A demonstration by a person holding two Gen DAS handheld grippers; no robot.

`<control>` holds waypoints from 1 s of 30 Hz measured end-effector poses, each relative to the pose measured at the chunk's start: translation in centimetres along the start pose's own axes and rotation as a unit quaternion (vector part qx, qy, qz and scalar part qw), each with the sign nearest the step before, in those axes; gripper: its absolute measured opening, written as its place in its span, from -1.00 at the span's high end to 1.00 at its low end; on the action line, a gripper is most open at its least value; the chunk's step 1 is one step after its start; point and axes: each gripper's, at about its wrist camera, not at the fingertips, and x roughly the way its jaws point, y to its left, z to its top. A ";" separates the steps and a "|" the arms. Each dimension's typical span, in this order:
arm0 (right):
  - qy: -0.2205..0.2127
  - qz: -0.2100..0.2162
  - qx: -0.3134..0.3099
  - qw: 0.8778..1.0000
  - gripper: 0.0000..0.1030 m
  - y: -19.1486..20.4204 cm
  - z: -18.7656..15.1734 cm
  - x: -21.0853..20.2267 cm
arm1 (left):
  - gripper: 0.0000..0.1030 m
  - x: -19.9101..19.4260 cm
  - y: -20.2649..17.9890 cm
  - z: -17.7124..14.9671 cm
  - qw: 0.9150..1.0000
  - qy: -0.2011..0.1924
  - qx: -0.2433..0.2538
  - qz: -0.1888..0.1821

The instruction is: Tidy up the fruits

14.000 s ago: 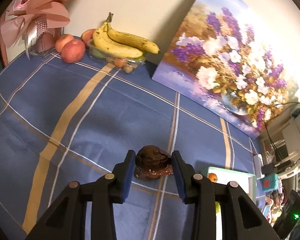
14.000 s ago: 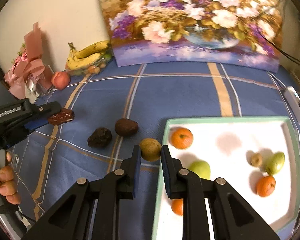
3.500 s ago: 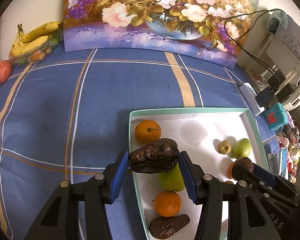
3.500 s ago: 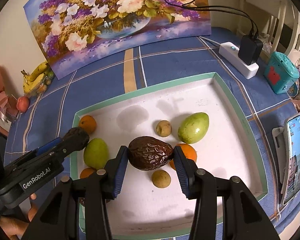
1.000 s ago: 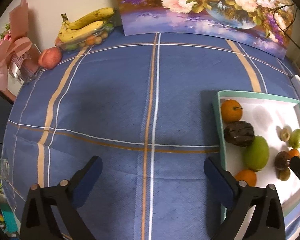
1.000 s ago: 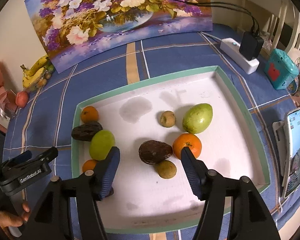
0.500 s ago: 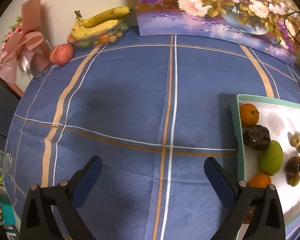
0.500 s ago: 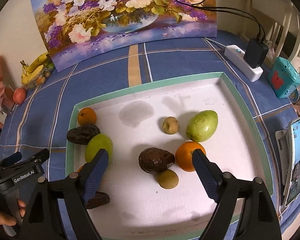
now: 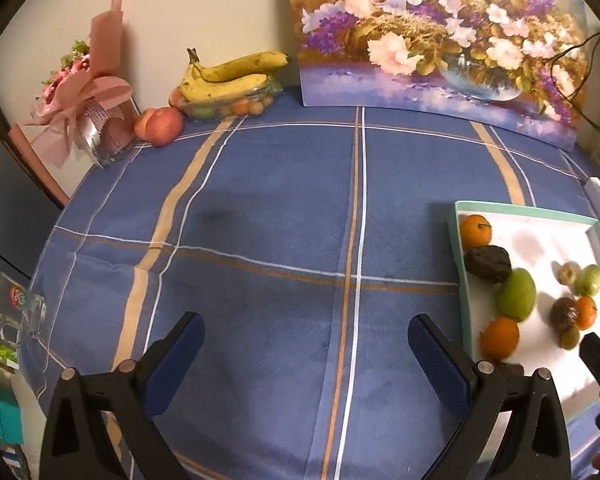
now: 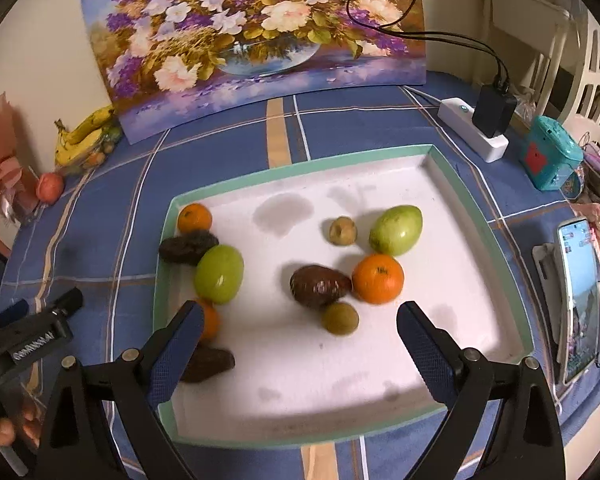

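Observation:
A white tray with a green rim (image 10: pixel 440 156) holds several fruits: oranges (image 10: pixel 378 278), green mangoes (image 10: pixel 396 230), dark brown avocados (image 10: pixel 318 286) and small brownish fruits (image 10: pixel 340 318). My right gripper (image 10: pixel 298 338) hangs above the tray's near part, its jaws still opening, nothing between them. My left gripper (image 9: pixel 306 350) stands wide open over bare blue cloth, left of the tray (image 9: pixel 458 240). It shows in the right wrist view as a black tool (image 10: pixel 40 330) left of the tray, with a hand under it.
Bananas on a clear fruit box (image 9: pixel 230 80), peaches (image 9: pixel 160 124) and a pink bouquet (image 9: pixel 84 108) stand at the back left. A flower painting (image 10: pixel 256 36) leans on the wall. A power strip (image 10: pixel 472 134), teal box (image 10: pixel 550 160) and phone (image 10: pixel 580 296) lie right of the tray. A glass mug (image 9: pixel 16 308) stands at the left edge.
My right gripper's jaws have spread wider and pulled back from the brown avocado lying in the tray. My left gripper has moved left and up, away from the tray, still open.

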 end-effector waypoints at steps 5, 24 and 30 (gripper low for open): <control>-0.006 -0.001 -0.006 1.000 -0.88 0.4 -1.4 -1.3 | -1.00 -1.8 0.0 -1.6 0.999 -0.004 0.029 0.041; -0.026 0.001 -0.041 0.999 -0.88 2.3 -7.1 -5.0 | -1.00 -4.9 2.3 -6.4 0.999 0.010 0.035 0.025; -0.034 0.001 -0.040 0.999 -0.88 2.3 -7.1 -4.9 | -1.00 -3.9 2.3 -6.4 0.999 0.017 0.039 0.023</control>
